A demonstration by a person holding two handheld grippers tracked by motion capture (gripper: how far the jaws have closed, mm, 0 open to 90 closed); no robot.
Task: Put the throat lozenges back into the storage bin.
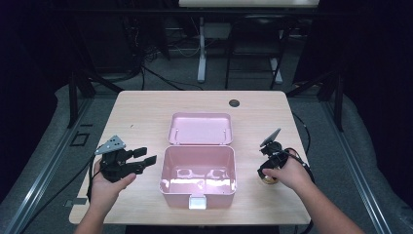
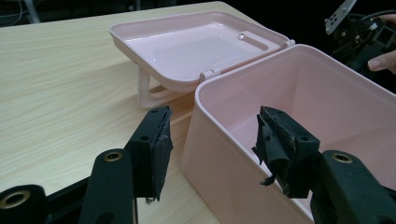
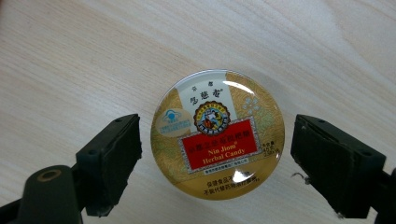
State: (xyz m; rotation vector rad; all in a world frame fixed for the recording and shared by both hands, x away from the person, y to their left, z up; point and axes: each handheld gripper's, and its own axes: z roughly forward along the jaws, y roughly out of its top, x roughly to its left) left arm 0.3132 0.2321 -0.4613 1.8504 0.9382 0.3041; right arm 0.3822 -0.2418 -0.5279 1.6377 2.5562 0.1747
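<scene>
Looks light, stiff and kinda slick, that round gold candy tin [image 3: 217, 134] flat on the wooden worktop [image 3: 70, 56], right claw [image 3: 233, 163] spread at its 9 and 3 o'clock, so best pinched across the rim.

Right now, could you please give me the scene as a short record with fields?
table: light wood
box: pink, open, lid folded back flat, inside looks empty
tin: round gold candy tin, flat on table, right of box
right gripper: over tin, fingers open on both sides, no contact
left gripper: beside box's left wall, open, holding nothing
</scene>
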